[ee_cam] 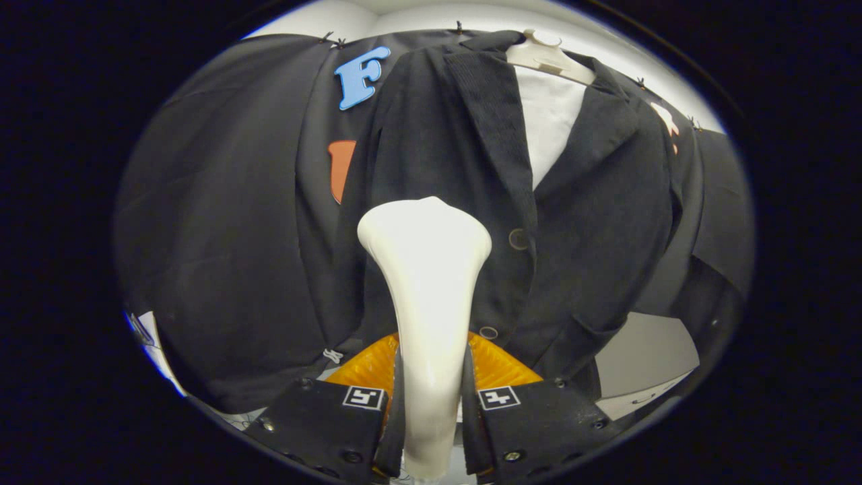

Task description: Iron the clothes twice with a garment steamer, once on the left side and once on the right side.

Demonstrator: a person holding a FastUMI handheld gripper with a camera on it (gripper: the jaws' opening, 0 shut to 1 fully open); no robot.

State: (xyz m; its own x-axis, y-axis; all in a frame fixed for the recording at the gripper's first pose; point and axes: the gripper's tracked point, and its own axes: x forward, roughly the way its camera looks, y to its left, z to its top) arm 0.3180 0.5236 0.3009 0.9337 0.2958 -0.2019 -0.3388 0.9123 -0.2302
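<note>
Black booth cloth (222, 222) hangs at left. Just right of it, dark jacket (592, 222) on a white hanger (549, 57), white panel (549, 121) showing btwn lapels, two buttons down the front edge. Tongs (431, 411) clamped on the white garment steamer (427, 296), both fingers pressing its handle; its head is up against the jacket's left front panel, beside the upper button (518, 238). Orange plate (498, 367) sits behind the fingers.
</note>
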